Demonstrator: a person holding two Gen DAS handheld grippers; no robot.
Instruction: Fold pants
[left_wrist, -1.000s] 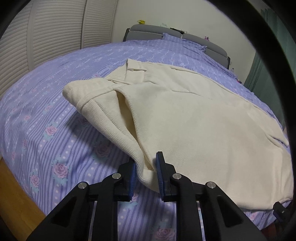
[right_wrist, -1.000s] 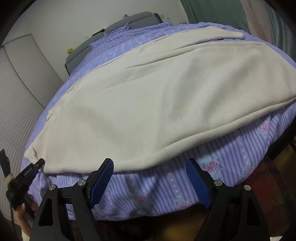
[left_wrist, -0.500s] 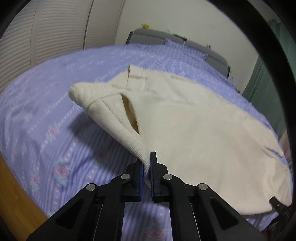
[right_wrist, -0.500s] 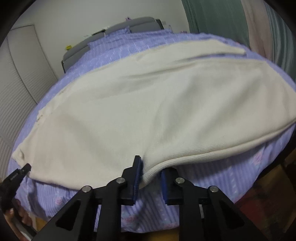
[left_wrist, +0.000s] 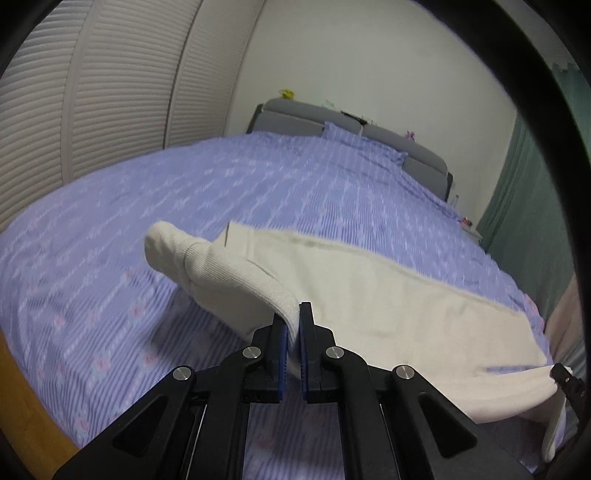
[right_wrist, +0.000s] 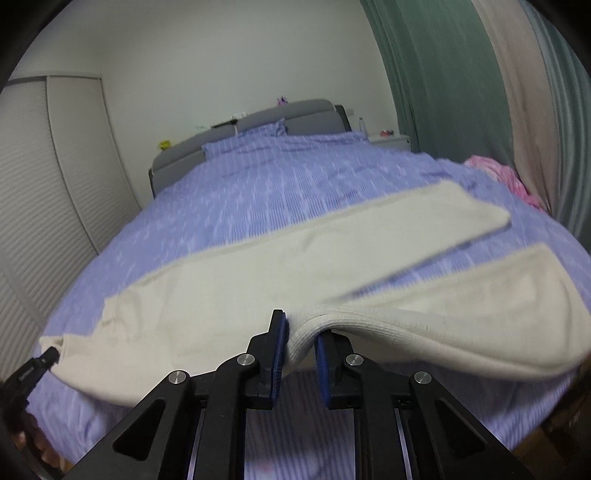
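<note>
The cream pants (right_wrist: 280, 280) lie across the near end of the bed (right_wrist: 280, 184), with their long axis running side to side, parallel to the foot edge. In the right wrist view the waist end is at the left and the two legs point to the right; the far leg (right_wrist: 458, 218) lies flat on the purple flowered bedspread and spreads away from the near leg (right_wrist: 498, 314), so a strip of bedspread shows between them. In the left wrist view the ribbed waistband (left_wrist: 221, 269) is lifted off the bed and its far corner stands free in the air, pointing to the left.

The left tongs (left_wrist: 293, 332) are clamped on the ribbed waistband, the blue pads pressed close with only the fabric between them. They point forward and somewhat down toward the bed. The right tongs (right_wrist: 301, 343) have just been closing and now pinch the ribbed edge of the near leg, which bends up into a ridge between the pads. They also point forward and a little down. Both gripped edges are raised above the bedspread, and the cloth sags between them. At the lower left of the right wrist view, the tip of the left tongs shows at the waist corner. The grey headboard (right_wrist: 258, 122) stands at the far end of the bed.
</note>
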